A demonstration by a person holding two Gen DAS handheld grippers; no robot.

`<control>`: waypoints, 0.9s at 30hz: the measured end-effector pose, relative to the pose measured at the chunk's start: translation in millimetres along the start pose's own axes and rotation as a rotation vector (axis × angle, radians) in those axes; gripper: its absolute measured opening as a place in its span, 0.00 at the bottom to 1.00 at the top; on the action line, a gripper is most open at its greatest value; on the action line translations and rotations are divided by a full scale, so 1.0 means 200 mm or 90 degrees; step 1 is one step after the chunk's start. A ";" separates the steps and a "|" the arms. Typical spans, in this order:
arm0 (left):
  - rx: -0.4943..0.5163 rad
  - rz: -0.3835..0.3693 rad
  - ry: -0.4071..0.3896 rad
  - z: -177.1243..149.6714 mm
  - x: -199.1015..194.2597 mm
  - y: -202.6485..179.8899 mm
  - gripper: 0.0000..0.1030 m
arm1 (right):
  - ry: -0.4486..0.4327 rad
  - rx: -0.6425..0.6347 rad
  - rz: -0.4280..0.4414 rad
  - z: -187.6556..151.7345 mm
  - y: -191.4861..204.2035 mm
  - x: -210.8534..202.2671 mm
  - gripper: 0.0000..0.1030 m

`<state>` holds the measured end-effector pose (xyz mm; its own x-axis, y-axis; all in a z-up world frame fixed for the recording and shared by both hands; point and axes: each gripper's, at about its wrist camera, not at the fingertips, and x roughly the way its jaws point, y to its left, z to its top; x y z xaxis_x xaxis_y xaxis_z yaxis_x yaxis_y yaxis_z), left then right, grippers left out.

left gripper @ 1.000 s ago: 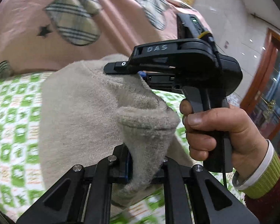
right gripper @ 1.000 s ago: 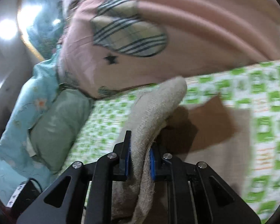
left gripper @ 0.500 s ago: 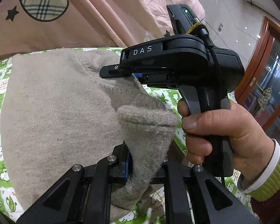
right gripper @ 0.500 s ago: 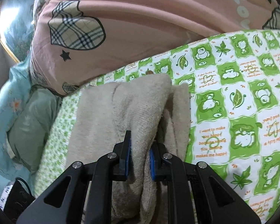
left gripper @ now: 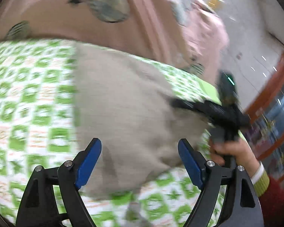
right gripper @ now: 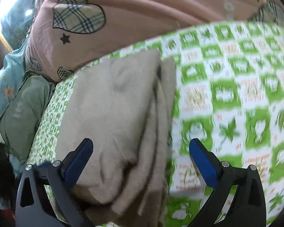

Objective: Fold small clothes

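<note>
Your left gripper [left gripper: 139,158] and right gripper [right gripper: 141,158] both gape wide, grasping nothing. The folded sweater [right gripper: 111,124] lies on the green sheet [right gripper: 236,94], beside its pink-quilt [right gripper: 151,9] edge.

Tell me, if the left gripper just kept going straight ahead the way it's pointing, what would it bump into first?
Most likely the folded beige sweater lying on the green patterned sheet. The left gripper is open and the sweater fills the space between and ahead of its fingers. The picture is blurred, so how far off it lies is unclear.
</note>
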<state>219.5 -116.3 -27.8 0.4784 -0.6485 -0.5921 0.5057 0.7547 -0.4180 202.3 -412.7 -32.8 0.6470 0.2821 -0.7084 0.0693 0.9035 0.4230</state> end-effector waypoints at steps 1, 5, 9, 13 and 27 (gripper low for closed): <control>-0.021 0.007 0.006 0.03 0.01 0.06 0.81 | 0.003 0.011 0.011 -0.01 -0.02 0.00 0.98; -0.081 -0.008 0.055 0.12 0.13 0.26 0.81 | -0.012 0.064 0.106 0.01 -0.08 -0.01 0.98; -0.124 -0.038 0.097 0.17 0.32 0.34 0.82 | -0.003 0.084 0.122 0.05 -0.11 0.04 0.98; -0.151 -0.064 0.110 0.20 0.45 0.39 0.86 | 0.016 0.096 0.129 0.09 -0.13 0.10 0.97; -0.104 -0.088 0.087 0.13 0.43 0.30 0.44 | 0.041 0.117 0.185 0.04 -0.01 0.12 0.34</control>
<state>309.5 -130.1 -85.3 0.3058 -0.7352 -0.6050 0.4316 0.6734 -0.6002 224.1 -410.4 -45.7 0.6110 0.5436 -0.5754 0.0295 0.7108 0.7028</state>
